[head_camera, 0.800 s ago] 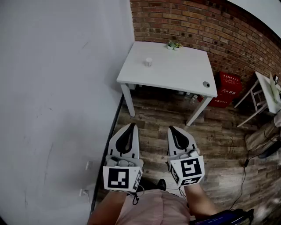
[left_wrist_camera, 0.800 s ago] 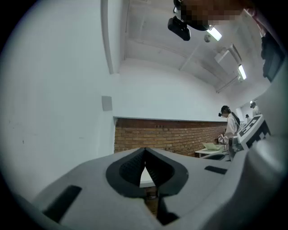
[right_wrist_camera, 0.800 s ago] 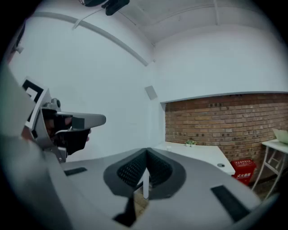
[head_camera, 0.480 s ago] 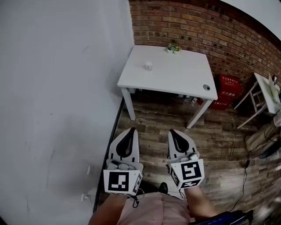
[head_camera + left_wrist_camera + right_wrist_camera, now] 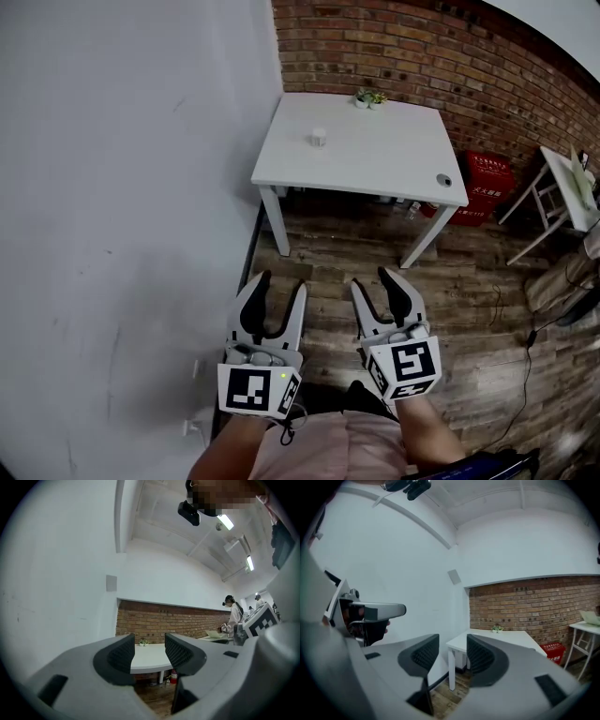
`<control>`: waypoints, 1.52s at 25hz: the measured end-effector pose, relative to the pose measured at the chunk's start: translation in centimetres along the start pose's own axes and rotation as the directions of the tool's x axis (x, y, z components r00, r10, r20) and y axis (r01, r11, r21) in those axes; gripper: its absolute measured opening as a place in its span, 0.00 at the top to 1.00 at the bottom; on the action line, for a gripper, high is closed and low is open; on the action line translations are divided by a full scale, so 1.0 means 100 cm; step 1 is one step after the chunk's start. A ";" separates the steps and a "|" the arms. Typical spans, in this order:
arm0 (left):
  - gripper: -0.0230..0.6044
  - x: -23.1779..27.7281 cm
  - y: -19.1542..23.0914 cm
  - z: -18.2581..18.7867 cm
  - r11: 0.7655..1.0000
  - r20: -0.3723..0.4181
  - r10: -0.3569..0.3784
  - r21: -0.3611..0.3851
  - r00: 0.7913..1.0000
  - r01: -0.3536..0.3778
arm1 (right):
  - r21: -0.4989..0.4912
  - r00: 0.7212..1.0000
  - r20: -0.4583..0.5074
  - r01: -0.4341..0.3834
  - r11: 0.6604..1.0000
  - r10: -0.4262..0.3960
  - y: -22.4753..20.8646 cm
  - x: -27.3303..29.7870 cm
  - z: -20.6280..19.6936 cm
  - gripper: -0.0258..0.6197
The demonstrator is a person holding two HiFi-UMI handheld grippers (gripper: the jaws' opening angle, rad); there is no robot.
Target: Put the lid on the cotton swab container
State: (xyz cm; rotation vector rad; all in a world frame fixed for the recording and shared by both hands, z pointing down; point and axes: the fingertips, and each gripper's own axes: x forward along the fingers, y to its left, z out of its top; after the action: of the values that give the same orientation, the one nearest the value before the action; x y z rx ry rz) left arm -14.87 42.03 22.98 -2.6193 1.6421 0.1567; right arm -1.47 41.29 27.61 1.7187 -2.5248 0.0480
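The left claw (image 5: 281, 281) and right claw (image 5: 371, 278) have just opened, both empty, far from one table (image 5: 375, 159) holding one container (image 5: 319, 137).

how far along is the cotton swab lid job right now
Done: nothing visible. A small white container sits on the white table, and a small round item near its right front corner may be the lid; it is too small to be sure. In hand: nothing. The left tool and right tool are open and empty, over the wooden floor short of the table. Left: reach the table, grasp the lid, fit it.
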 end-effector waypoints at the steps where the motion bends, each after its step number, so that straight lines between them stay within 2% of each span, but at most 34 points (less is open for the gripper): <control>1: 0.65 0.001 0.001 -0.002 1.000 -0.004 -0.001 -0.003 1.000 0.001 | 0.000 1.000 -0.003 0.005 1.000 -0.005 -0.001 0.001 -0.001 0.67; 10: 0.66 0.042 0.015 -0.026 1.000 -0.066 -0.017 0.006 0.998 0.018 | 0.022 0.999 -0.035 0.032 0.999 -0.031 -0.028 0.036 -0.014 0.70; 20: 0.66 0.142 0.022 -0.053 1.000 -0.105 0.000 0.017 0.994 0.002 | 0.052 0.997 -0.073 0.010 0.999 -0.006 -0.095 0.114 -0.036 0.72; 26: 0.67 0.194 0.017 -0.046 0.999 -0.097 0.031 0.031 0.995 -0.028 | 0.053 0.998 -0.050 -0.025 0.998 0.027 -0.136 0.155 -0.017 0.73; 33: 0.68 0.232 0.020 -0.035 0.997 -0.078 0.063 0.053 0.995 -0.059 | 0.044 0.996 -0.029 -0.082 0.996 0.083 -0.153 0.191 -0.003 0.74; 38: 0.69 0.254 0.041 -0.042 0.996 -0.090 0.083 0.045 0.992 -0.079 | 0.041 0.994 -0.045 -0.101 0.994 0.102 -0.156 0.224 -0.005 0.73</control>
State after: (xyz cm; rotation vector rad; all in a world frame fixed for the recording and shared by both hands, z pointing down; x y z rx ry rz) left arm -7.30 17.15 24.46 -2.5667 1.7616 0.0046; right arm 4.91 14.84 29.74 1.5814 -2.5914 0.1440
